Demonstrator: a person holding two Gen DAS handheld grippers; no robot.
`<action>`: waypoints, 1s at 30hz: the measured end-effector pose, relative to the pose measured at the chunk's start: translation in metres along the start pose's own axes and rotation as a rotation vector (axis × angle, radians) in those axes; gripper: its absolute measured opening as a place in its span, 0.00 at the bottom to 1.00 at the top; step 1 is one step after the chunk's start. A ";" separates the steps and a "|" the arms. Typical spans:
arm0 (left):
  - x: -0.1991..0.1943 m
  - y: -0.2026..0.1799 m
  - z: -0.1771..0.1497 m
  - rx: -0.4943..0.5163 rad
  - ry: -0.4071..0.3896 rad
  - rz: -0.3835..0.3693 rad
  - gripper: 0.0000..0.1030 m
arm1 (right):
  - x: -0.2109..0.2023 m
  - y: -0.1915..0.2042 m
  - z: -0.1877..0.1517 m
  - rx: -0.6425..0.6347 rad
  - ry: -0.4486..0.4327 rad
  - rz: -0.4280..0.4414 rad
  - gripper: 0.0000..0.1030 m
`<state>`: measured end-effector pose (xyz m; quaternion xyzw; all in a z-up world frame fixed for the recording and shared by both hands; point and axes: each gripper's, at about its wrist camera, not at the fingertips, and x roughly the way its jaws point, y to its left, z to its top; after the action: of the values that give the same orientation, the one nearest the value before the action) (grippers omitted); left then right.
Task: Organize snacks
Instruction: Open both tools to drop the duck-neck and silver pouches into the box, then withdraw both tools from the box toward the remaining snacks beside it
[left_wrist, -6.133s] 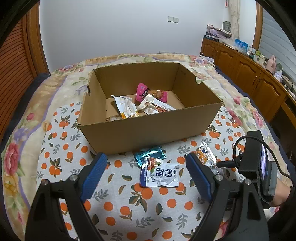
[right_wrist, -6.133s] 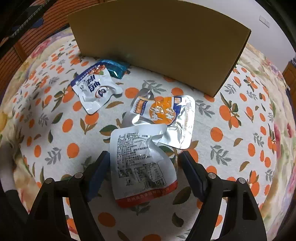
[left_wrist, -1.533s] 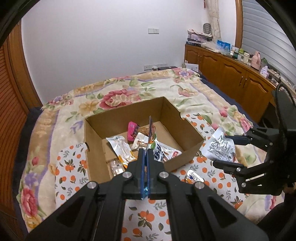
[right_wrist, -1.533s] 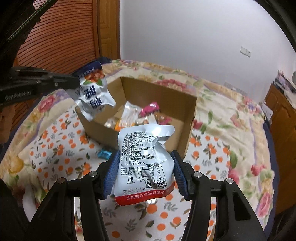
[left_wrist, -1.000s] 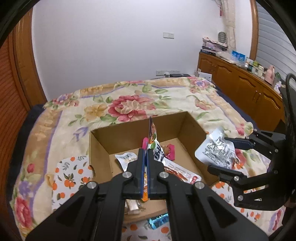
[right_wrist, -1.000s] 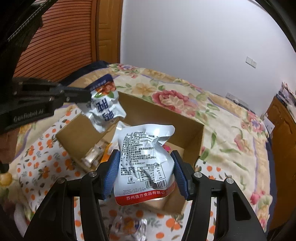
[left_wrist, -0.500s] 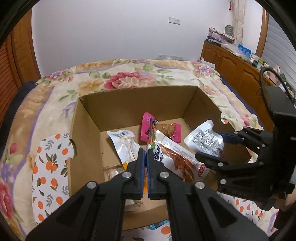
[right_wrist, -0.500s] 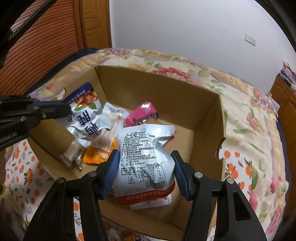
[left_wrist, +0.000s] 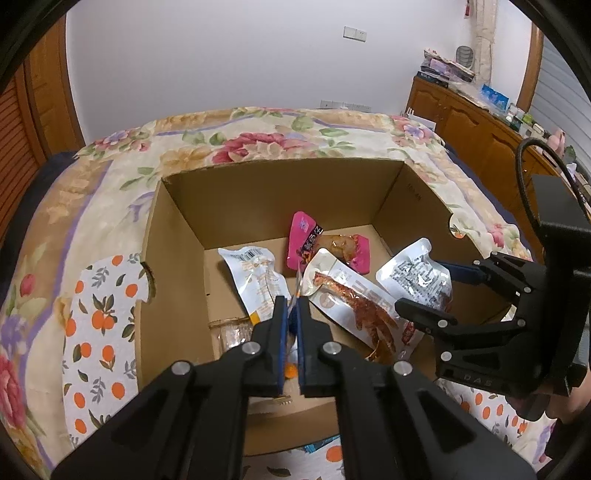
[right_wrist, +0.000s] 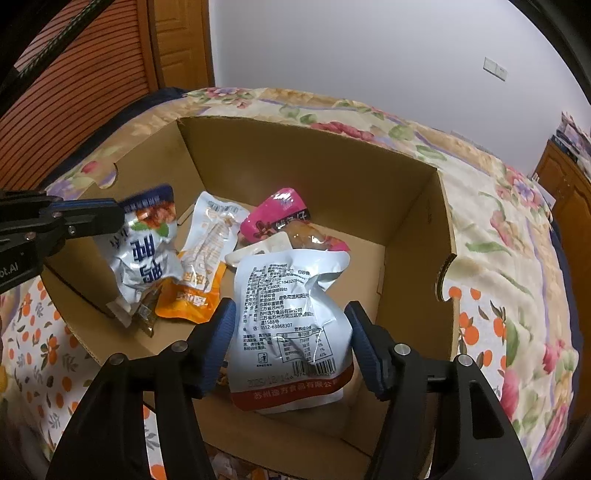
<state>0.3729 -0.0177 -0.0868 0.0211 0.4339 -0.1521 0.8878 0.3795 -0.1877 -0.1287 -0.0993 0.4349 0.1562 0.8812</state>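
Cardboard box: the cardboard box (right_wrist: 413, 229) sat open on a flowery bedspread (left_wrist: 258, 136), so snacks could be dropped in from above.
Left tongs: the left gripper (left_wrist: 291, 314) had its jaws pressed together on the top edge of a blue and white pouch (right_wrist: 147, 254). The pouch hung down inside the box, by the left wall.
Why held so: pinching just the edge let the pouch dangle, so I think it would fall straight down when let go.
Right tongs: the right gripper (right_wrist: 288, 332) had its jaws opening. A silver pouch (right_wrist: 291, 325) with a red bottom stripe was between the blue pads, and gaps showed on both sides, so I think it was being let go.
Where the snacks were: a pink pack (left_wrist: 306, 240), a white and orange pouch (right_wrist: 207, 266) and a white pack with a red chicken foot (left_wrist: 354, 299) lay on the box floor.
Edges: the box walls stood tall on all four sides. Both tongs were low inside them, so lifting out meant going up first.
Open room: bare floor showed at the right side of the box, under and beside the silver pouch.
Still outside: a bit of a blue wrapper (left_wrist: 317, 445) peeked out in front of the box.
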 end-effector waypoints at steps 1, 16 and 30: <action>0.000 0.000 0.000 0.002 -0.001 0.004 0.02 | 0.000 0.000 0.000 0.000 0.000 0.001 0.61; -0.051 -0.001 -0.014 -0.023 -0.044 0.018 0.43 | -0.072 0.001 -0.013 0.042 -0.115 -0.006 0.73; -0.135 -0.038 -0.055 0.025 -0.167 0.029 0.99 | -0.167 0.014 -0.063 0.103 -0.176 -0.025 1.00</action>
<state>0.2422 -0.0102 -0.0126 0.0258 0.3562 -0.1457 0.9226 0.2325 -0.2259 -0.0336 -0.0450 0.3622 0.1308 0.9218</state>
